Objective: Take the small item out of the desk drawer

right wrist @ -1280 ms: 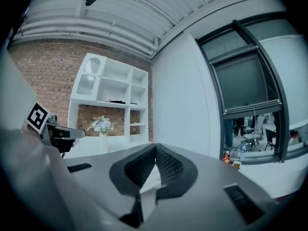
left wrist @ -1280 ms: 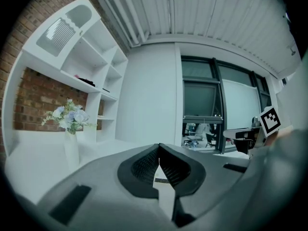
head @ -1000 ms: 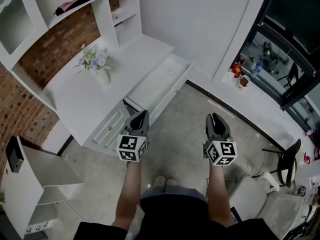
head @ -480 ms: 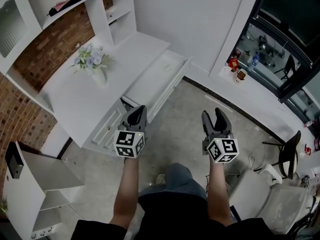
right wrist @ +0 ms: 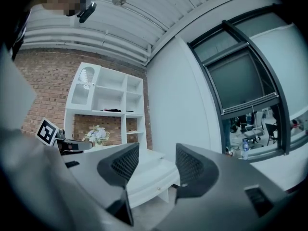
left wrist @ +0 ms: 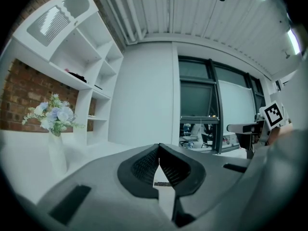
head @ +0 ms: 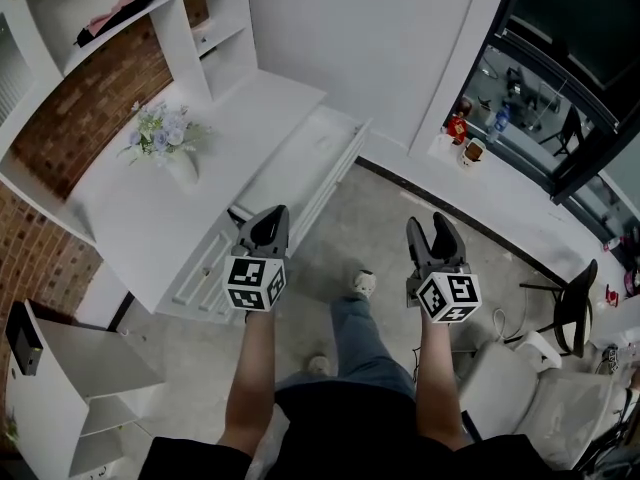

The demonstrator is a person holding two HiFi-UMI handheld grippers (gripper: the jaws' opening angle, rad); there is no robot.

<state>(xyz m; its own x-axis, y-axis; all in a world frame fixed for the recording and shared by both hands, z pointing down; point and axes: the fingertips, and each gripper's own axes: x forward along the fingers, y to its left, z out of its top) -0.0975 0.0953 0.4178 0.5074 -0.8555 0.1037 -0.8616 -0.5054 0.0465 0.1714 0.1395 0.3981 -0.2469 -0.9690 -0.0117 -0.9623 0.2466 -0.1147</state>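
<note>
The desk drawer (head: 302,161) stands pulled out to the right of the desk (head: 140,213). Its front edge borders open concrete floor (head: 395,223). The small item inside cannot be made out. The left gripper (head: 270,218), jaws closed on nothing, hangs at the drawer's near corner. The right gripper (head: 430,230), jaws wide apart and empty, hangs over the floor, well apart from the drawer. A flower vase (head: 180,166) stands on the desk; windows (head: 560,78) line the far right.
</note>
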